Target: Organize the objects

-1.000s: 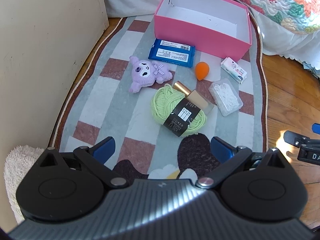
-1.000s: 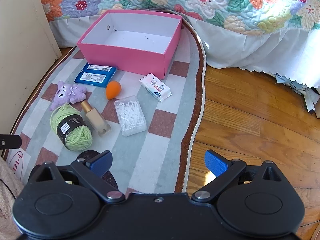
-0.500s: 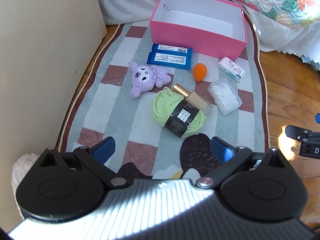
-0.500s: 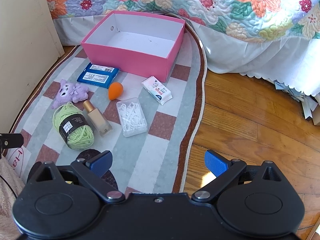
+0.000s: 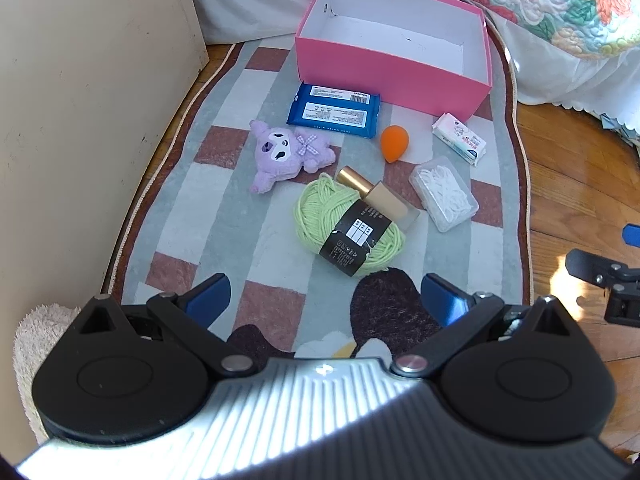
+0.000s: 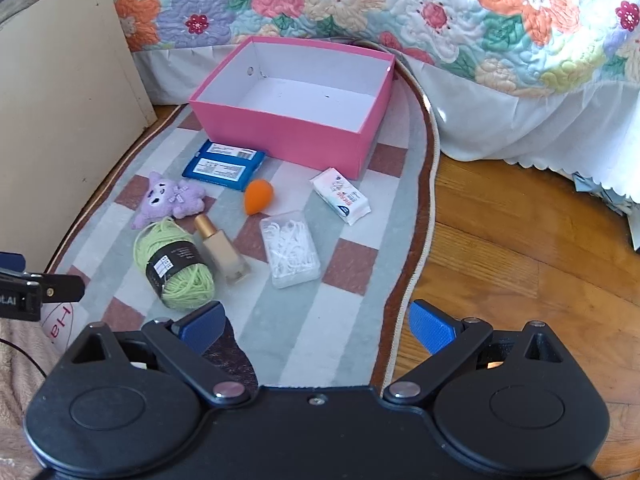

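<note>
Below both cameras lies a checked rug on a wooden floor, beside a bed with a floral quilt.

Seen from the left wrist camera, the left gripper hangs above the near end of the rug with its blue-padded jaws spread wide and nothing between them. At 12 o'clock from it, close by, lies a ball of green yarn with a black label. Touching the yarn at its 1 o'clock side is a foundation bottle with a gold cap, lying on its side. A clear box of floss picks sits at 3 o'clock from the bottle, just beside it. A purple plush toy lies at 10 o'clock from the yarn. Farther up the rug are a blue wipes pack, an orange makeup sponge at 3 o'clock from that pack, and a small white tissue packet. An open pink box with a white inside stands at the far end of the rug, at 12 o'clock, and holds nothing.

Seen from the right wrist camera, the right gripper hovers over the rug's right edge, its jaws likewise wide apart and holding nothing. The yarn, bottle and floss box lie between 10 and 12 o'clock from it. A cream panel stands at 9 o'clock along the rug's left edge.
</note>
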